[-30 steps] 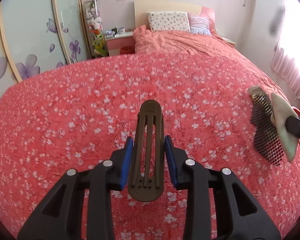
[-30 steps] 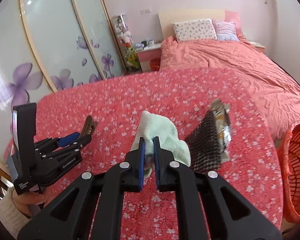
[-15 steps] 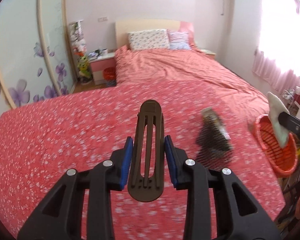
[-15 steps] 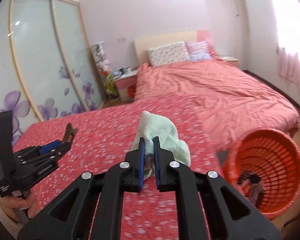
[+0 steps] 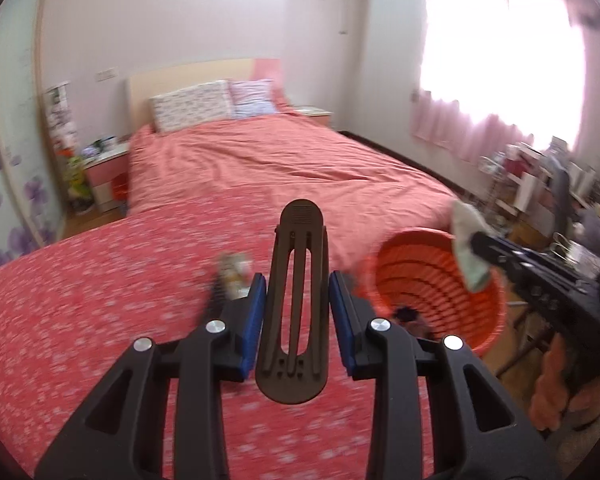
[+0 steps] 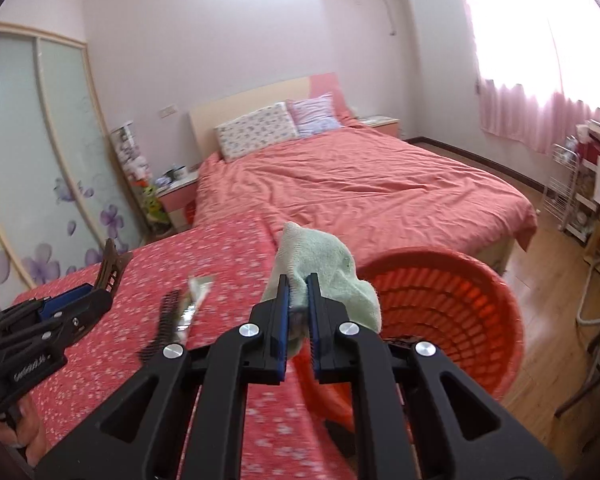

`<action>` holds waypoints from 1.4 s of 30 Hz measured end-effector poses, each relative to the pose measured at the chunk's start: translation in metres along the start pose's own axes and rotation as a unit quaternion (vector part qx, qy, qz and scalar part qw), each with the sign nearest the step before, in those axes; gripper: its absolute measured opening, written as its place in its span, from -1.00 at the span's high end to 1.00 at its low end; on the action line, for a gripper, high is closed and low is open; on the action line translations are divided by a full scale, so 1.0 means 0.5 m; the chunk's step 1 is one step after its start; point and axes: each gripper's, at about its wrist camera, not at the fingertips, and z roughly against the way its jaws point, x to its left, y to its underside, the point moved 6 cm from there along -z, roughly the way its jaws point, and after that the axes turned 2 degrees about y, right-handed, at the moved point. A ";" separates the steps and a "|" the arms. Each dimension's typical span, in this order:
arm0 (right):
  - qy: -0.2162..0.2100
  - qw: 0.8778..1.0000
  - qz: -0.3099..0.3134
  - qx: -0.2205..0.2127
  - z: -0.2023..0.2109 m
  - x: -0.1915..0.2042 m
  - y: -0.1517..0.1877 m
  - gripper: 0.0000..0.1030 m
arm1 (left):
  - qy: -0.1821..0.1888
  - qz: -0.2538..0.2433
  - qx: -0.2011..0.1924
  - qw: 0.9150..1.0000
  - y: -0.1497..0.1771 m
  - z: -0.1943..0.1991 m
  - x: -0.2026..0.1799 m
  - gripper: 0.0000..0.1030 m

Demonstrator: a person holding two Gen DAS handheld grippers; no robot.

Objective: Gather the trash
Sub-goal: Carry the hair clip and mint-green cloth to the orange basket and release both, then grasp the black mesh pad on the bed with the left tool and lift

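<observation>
My left gripper (image 5: 297, 284) is shut on a dark brown slotted hair clip (image 5: 302, 216), held above the right part of a table with a red floral cloth (image 5: 100, 300). My right gripper (image 6: 297, 284) is shut on a pale green sock (image 6: 320, 256). An orange slatted basket (image 6: 460, 304) stands on the floor just right of the table. In the left wrist view the sock (image 5: 466, 232) hangs over the far rim of the basket (image 5: 420, 264). Dark items lie at the basket's bottom.
A black mesh piece (image 6: 162, 328) and a crinkled wrapper (image 6: 198, 292) lie on the table near its right edge. Beyond stands a bed with a red cover (image 6: 340, 184). Shelves and clutter (image 6: 580, 184) line the right wall under a bright window.
Both grippers have swung to the right, from over the table to the orange basket, each keeping its hold. The mesh piece and wrapper stayed on the table.
</observation>
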 end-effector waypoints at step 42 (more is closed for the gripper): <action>0.034 0.996 -0.002 0.079 -0.103 -0.096 0.094 -0.02 | -0.133 0.039 0.071 0.988 0.106 -0.162 0.127 -0.30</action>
